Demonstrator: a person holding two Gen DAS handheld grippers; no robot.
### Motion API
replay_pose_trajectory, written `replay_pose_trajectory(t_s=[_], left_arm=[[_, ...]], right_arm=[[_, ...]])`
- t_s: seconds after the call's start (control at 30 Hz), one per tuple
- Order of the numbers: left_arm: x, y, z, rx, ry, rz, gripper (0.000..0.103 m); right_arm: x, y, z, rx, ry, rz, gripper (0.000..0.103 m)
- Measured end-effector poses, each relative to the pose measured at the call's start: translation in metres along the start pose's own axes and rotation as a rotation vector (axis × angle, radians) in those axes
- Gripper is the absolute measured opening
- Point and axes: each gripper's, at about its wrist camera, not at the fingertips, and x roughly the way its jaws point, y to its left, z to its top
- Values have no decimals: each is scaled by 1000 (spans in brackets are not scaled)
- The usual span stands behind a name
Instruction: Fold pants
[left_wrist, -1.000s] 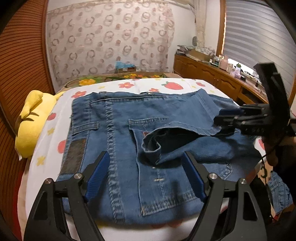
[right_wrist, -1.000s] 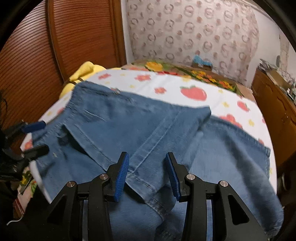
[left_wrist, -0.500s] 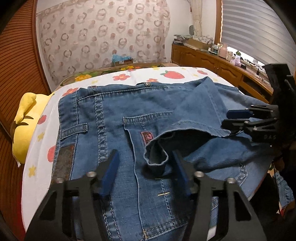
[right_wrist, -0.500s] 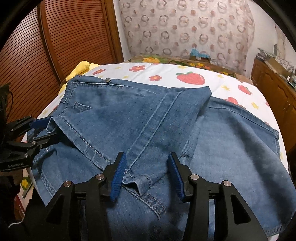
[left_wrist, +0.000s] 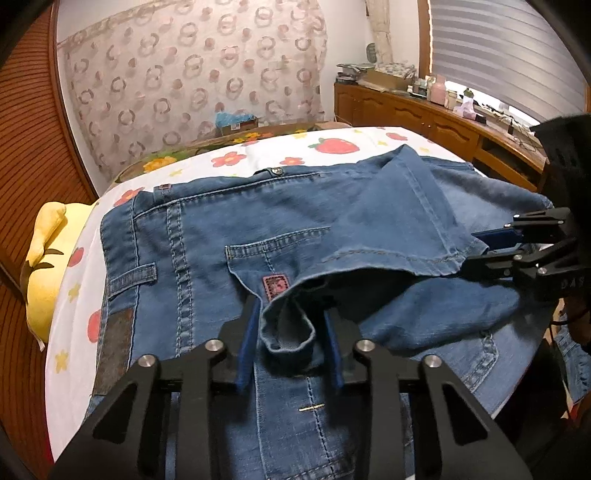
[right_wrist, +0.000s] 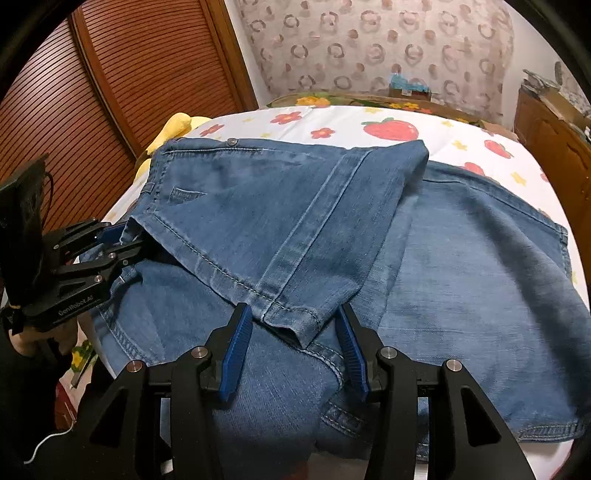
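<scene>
- In the left wrist view the left gripper (left_wrist: 291, 325) sits nearest, its jaws having just been closing around a rolled corner of the hem (left_wrist: 286, 334) of the pants (left_wrist: 207, 236); the blue pads stand close on either side of the fold, but a firm pinch cannot be told.
- In the right wrist view the right gripper (right_wrist: 293, 332) straddles the other corner of the same folded-over leg hem (right_wrist: 291, 314); its jaws are part open, with clear gaps between pads and denim.
- The pants lie spread on the bed (right_wrist: 369, 114), waistband at the far side with its metal button (right_wrist: 232, 140) showing, and one leg folded back diagonally across the seat.
- In the left wrist view a back pocket (left_wrist: 258, 254) with a small red label (left_wrist: 275, 285) lies just beyond the left gripper, and a dark leather patch (left_wrist: 114, 347) sits at the left edge.
- The bed carries a white sheet printed with strawberries and flowers.
- A yellow plush toy (left_wrist: 48, 258) rests at the bed's left edge, beside the waistband.
- Farther off, a wooden cabinet (left_wrist: 424, 114) with clutter runs along the right wall, and a ring-patterned curtain (left_wrist: 192, 74) hangs at the far end.
</scene>
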Motion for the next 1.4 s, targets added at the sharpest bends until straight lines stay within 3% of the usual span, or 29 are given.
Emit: replay_pose_trajectory(t_s=[0.07,0.1,0.17,0.27,0.53,0.77,1.2,1.4], left_arm=[[-1,2,-1,-3,-4,7,24],[-3,3,-1,-8,-8,3,21],[-9,5,0,-12,-29,-2,15],[-23,3,4,-12,-69,-20,10],[-86,-4,16,-11,-196,-54,8],[-129,16,17,-43,-274,-20,7],[-133,56,-14,-121,-249,28,7],[-114,72,-38,-172,-189,30,7]], right_arm=[[-1,-2,0,3,-4,9,44],[-2,-2,1,-2,-11,13,26],[-5,-2,3,-10,-32,9,10],[-25,-3,10,-15,-111,30,5],[-72,17,42,-124,-243,-1,3],[-96,51,70,-218,-320,14,3],[-60,82,102,-312,-286,64,3],[-23,101,129,-378,-239,74,3]])
